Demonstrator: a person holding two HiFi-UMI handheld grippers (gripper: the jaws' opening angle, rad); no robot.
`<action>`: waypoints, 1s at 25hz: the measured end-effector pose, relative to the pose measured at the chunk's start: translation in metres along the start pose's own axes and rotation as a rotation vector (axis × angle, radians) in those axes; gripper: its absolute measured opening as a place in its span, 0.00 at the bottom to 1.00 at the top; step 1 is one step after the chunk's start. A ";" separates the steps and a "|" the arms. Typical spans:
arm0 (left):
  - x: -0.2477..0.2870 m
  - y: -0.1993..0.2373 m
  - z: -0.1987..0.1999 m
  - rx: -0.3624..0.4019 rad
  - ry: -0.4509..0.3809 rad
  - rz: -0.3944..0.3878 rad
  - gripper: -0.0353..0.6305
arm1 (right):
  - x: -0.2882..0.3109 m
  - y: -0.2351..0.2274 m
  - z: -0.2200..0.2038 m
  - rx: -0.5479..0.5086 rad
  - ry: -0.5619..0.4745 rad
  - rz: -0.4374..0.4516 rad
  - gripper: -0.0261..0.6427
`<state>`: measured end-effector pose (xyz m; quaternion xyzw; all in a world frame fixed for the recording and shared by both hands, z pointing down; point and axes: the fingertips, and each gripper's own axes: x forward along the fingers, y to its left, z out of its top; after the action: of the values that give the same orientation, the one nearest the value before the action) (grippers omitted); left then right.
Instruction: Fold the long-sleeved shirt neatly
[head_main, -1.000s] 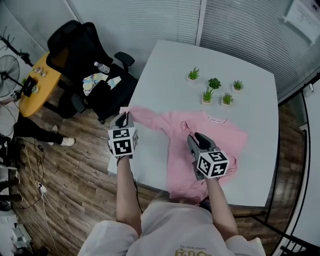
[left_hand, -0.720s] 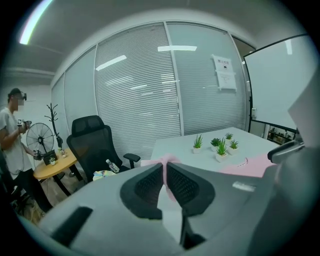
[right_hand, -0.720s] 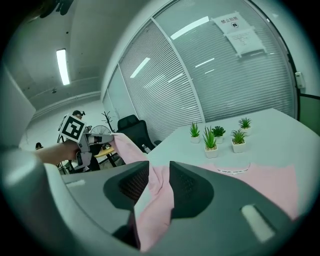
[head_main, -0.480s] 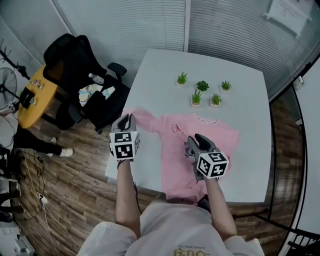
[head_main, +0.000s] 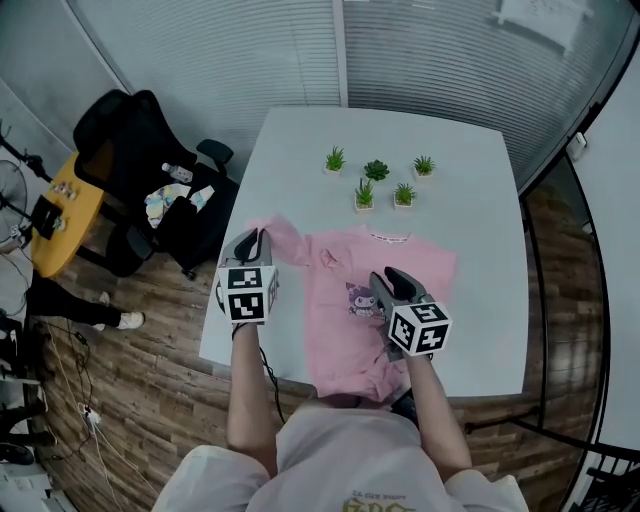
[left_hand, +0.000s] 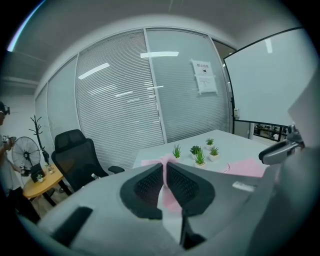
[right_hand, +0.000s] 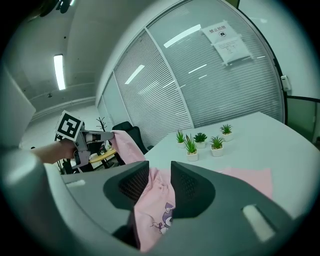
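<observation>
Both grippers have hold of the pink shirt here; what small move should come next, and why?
Probably carry the left gripper rightward over the pink shirt: it pinches the sleeve, raised off the table, while the right gripper grips the front.

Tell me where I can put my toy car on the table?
Bare tabletop lies right of the pink shirt, up to the right edge, and behind the potted plants. The front middle is crowded: the shirt, held by the left gripper and right gripper.

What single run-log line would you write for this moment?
left hand-held gripper: shut on pink sleeve | right hand-held gripper: shut on shirt front
</observation>
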<state>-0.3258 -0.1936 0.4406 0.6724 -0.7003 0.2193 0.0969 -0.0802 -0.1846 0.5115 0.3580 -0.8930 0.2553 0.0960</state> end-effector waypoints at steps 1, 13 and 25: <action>0.000 -0.005 0.002 0.004 -0.003 -0.006 0.09 | -0.004 -0.004 -0.001 0.004 0.000 -0.007 0.25; 0.011 -0.069 0.028 0.077 -0.030 -0.123 0.09 | -0.032 -0.037 0.002 0.023 -0.022 -0.068 0.25; 0.032 -0.154 0.025 0.101 0.012 -0.271 0.09 | -0.052 -0.062 0.000 0.050 -0.029 -0.122 0.25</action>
<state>-0.1726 -0.2333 0.4594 0.7635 -0.5904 0.2434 0.0959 0.0007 -0.1919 0.5169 0.4177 -0.8641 0.2660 0.0896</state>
